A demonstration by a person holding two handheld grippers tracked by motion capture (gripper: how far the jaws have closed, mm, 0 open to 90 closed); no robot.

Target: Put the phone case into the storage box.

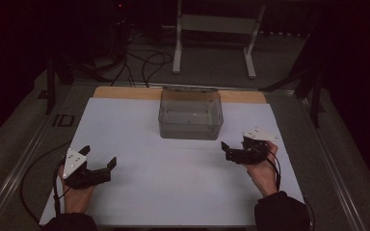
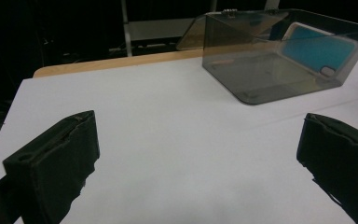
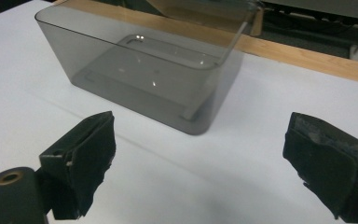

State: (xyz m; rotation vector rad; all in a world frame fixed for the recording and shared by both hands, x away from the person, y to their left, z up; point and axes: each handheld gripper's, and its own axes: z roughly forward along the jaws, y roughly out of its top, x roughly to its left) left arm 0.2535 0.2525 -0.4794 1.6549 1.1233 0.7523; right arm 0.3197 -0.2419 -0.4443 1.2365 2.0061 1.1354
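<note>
Glossy smoky plastic box (image 1: 190, 115); matt white sheet (image 1: 173, 183), perhaps paper.

Left hand-held gripper (image 1: 99, 161): black body, two blocky black jaws, grey three-cornered plate on top, black cable trailing at lower left. Right hand-held gripper (image 1: 234, 146): same build. Dark sleeves, bottom edge.

The blue phone-shaped thing (image 2: 319, 49) is seen through the tinted wall of the smoky box (image 2: 279, 56) in the left gripper view, its outline dulled; whether it lies inside or behind cannot be told. The box's right end is cut off by that picture's edge. In the high view, the box's (image 1: 191, 115) contents are too dim to be made out. The right gripper (image 3: 200, 168) is cropped at the bottom edge of its own view.
</note>
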